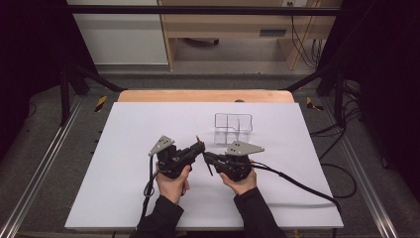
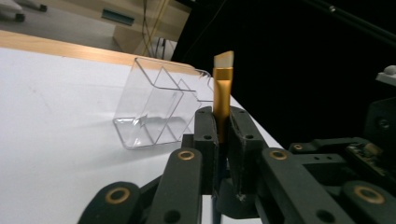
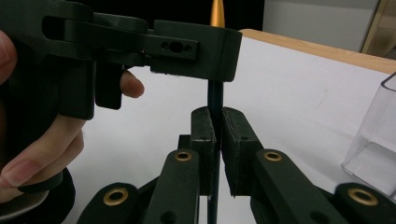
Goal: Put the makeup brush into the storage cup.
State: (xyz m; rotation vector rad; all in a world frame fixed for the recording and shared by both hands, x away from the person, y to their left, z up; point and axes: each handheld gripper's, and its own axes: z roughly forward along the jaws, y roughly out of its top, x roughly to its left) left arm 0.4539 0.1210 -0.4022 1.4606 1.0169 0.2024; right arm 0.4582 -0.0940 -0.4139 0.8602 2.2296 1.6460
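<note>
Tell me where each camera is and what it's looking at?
High view: above the table, looking down; shows both hands, left gripper, right gripper.
Left gripper view: on the left gripper, looking along its jaws at the brush and clear box.
Right gripper view: on the right gripper, facing the left hand.
Shared: both gripper views show the brush and box.
</note>
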